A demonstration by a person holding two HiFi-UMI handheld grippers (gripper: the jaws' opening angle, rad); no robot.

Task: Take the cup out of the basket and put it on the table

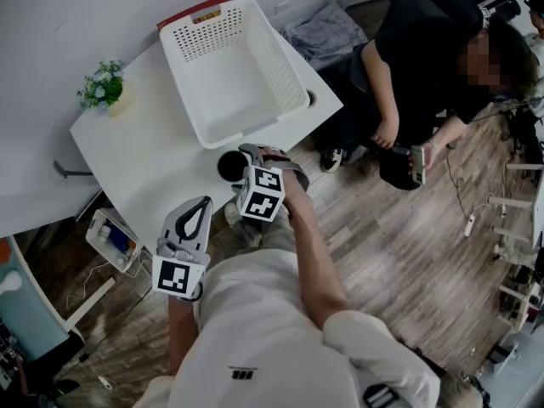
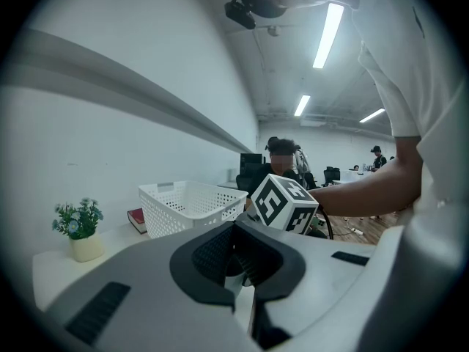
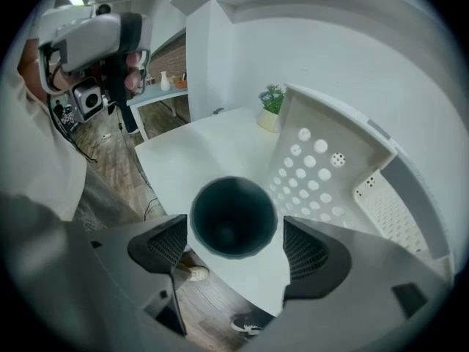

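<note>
1. Left gripper [image 1: 201, 209]: jaws closed on nothing, parked low off the table's [image 1: 140, 155] front edge.
2. Cup [image 1: 230, 166]: dark, upright, mouth up, out of the basket [image 1: 180, 62]. It stands on the table just beside the basket and close to the front edge. I judge it light, rigid and smooth-walled, so slippery. I'd pinch mid-wall across the body, not the rim.
3. Right gripper [image 3: 234, 242]: jaws spread either side of the cup, with a thin gap at each pad. I read that as not gripping.

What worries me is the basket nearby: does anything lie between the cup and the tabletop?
Nothing visible. The cup is outside the basket, over bare table near its edge, between the right gripper's open jaws.
</note>
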